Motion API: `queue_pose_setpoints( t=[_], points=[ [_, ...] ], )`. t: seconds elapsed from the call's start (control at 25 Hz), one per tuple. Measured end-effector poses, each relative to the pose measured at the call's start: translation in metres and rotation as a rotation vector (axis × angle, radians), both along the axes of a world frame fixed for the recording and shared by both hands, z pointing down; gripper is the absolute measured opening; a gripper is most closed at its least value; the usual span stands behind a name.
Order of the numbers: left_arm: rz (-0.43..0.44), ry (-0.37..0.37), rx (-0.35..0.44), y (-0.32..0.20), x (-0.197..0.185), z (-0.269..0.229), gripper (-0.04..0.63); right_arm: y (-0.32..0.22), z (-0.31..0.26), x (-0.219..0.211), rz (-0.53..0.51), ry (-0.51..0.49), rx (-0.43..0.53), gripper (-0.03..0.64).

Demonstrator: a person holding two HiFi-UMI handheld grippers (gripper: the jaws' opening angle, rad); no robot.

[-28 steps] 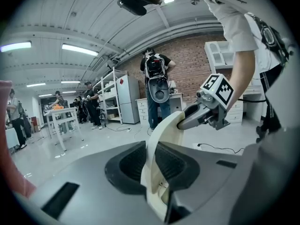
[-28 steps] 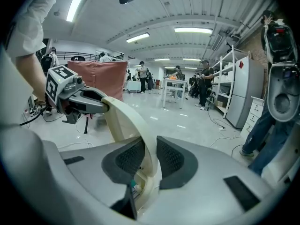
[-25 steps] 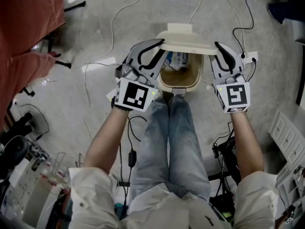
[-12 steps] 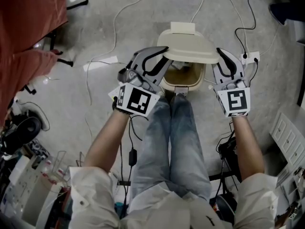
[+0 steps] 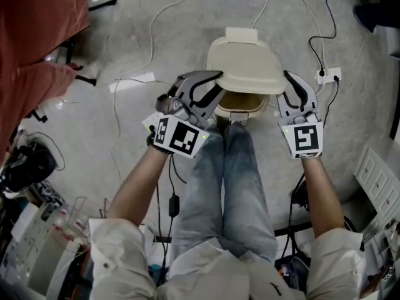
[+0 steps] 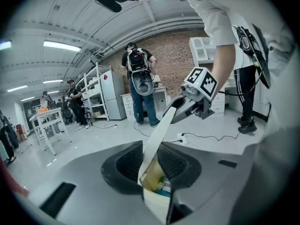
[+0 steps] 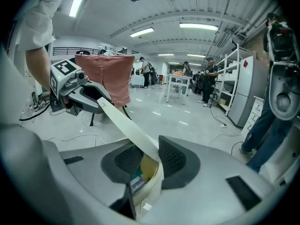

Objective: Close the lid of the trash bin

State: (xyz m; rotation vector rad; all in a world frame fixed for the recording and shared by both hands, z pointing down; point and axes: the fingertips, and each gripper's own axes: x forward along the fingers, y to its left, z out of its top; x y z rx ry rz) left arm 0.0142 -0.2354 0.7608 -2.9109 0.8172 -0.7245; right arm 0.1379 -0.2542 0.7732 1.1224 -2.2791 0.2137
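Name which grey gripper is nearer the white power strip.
The right gripper, on the cream plastic lid's edge toward the power strip; the left gripper, jaws just opening on the lid, is opposite.

Bare floor (image 5: pixel 187 42) beyond the trash bin (image 5: pixel 240 112), power strip (image 5: pixel 329 75) right of it, person's legs (image 5: pixel 225 167) crowding its front.

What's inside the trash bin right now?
Through the gap under the tilted lid, a brownish lining and some blue-and-white packaging show inside the bin. The lid covers the rest, so anything deeper can't be seen.
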Motion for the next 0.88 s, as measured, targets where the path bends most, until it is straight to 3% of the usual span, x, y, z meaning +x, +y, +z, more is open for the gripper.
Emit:
queue_pose_setpoints(
  t=[0.32,0.88],
  points=[
    [0.085,-0.056,-0.008,0.022,-0.001,0.015,0.118,0.023,0.014,-0.006,-0.088,0.075,-0.014,0.12],
    [0.209,-0.125,-0.039,0.051,0.002,0.037,0.149,0.054,0.038,-0.008,-0.25,0.166,-0.069,0.192]
  ],
)
